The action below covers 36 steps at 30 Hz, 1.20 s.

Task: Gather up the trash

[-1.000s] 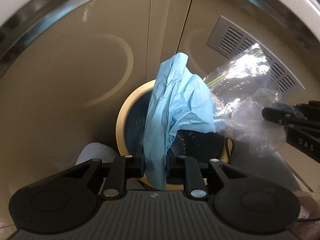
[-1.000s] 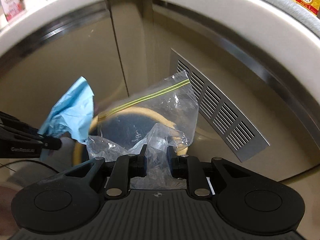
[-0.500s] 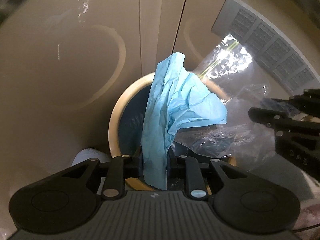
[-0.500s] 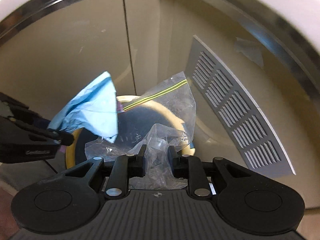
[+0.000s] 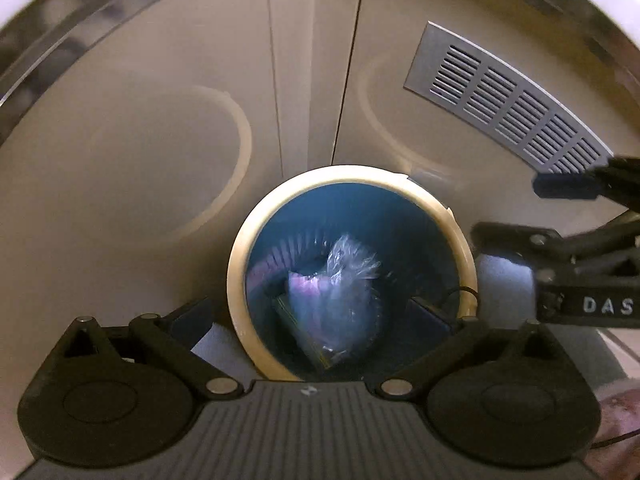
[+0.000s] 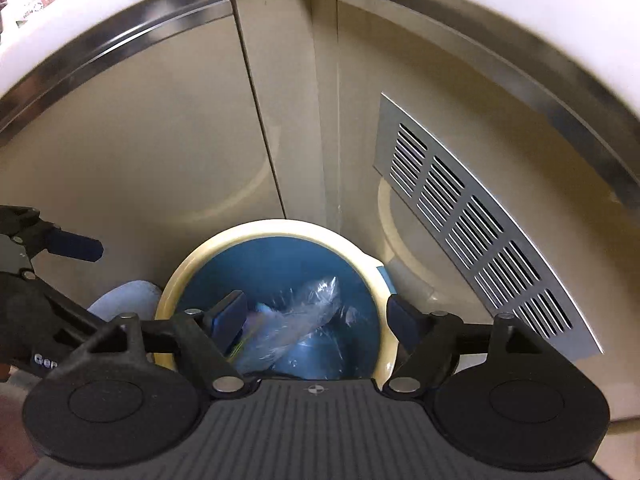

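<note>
While both tongs, left (image 5: pixel 316 316) and right (image 6: pixel 316 316), are hanging spread and empty, the crumpled clear plastic bag (image 5: pixel 340 300) is lying inside the round blue cream-rimmed bin (image 5: pixel 240 280), apparently atop something pale, suggesting this drop is finishing.

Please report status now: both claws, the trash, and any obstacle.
Left claw open, right claw open, both empty. Plastic bag lies inside bin. No obstacle seen.

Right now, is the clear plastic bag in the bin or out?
In: the clear plastic bag lies crumpled inside the blue bin, below its cream rim.
</note>
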Tool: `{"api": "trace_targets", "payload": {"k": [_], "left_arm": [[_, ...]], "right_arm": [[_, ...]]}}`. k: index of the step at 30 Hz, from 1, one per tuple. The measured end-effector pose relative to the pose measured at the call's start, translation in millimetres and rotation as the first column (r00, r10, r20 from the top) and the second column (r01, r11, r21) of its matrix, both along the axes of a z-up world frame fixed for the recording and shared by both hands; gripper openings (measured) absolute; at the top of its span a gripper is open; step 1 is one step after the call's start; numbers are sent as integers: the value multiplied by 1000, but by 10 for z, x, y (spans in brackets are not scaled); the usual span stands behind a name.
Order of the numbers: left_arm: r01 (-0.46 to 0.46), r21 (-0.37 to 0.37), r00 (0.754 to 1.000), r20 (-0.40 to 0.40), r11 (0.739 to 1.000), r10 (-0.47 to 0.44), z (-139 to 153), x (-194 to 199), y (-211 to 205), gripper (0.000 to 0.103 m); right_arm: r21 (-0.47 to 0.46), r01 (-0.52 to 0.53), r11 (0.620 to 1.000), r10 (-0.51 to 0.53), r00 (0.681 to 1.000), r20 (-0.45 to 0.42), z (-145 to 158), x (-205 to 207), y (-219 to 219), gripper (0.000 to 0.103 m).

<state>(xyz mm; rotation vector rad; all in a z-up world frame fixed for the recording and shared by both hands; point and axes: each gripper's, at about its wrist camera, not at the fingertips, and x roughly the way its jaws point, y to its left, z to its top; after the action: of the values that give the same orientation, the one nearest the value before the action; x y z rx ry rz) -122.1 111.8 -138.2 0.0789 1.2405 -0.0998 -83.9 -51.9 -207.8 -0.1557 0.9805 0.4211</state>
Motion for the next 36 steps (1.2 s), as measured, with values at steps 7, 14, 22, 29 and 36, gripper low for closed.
{"api": "trace_targets", "payload": {"k": [7, 14, 22, 29, 36], "left_arm": [[-52, -31, 998, 30, 998, 53, 362, -403, 162, 103], [-42, 38, 990, 139, 998, 36, 770, -827, 186, 103], [8, 113, 973, 228, 994, -34, 877, -1005, 18, 103], [16, 131, 969, 243, 991, -48, 752, -963, -84, 103], [41, 150, 968, 240, 988, -77, 695, -920, -128, 103]], "right_arm": [[16, -7, 1000, 6, 998, 68, 358, -407, -168, 86], [8, -4, 1000, 3, 991, 131, 555, -856, -247, 92], [14, -19, 1000, 15, 971, 239, 734, -1132, -290, 92], [20, -34, 999, 28, 973, 229, 754, -1200, -286, 93], [27, -12, 1000, 6, 975, 223, 742, -1222, -320, 93]]}}
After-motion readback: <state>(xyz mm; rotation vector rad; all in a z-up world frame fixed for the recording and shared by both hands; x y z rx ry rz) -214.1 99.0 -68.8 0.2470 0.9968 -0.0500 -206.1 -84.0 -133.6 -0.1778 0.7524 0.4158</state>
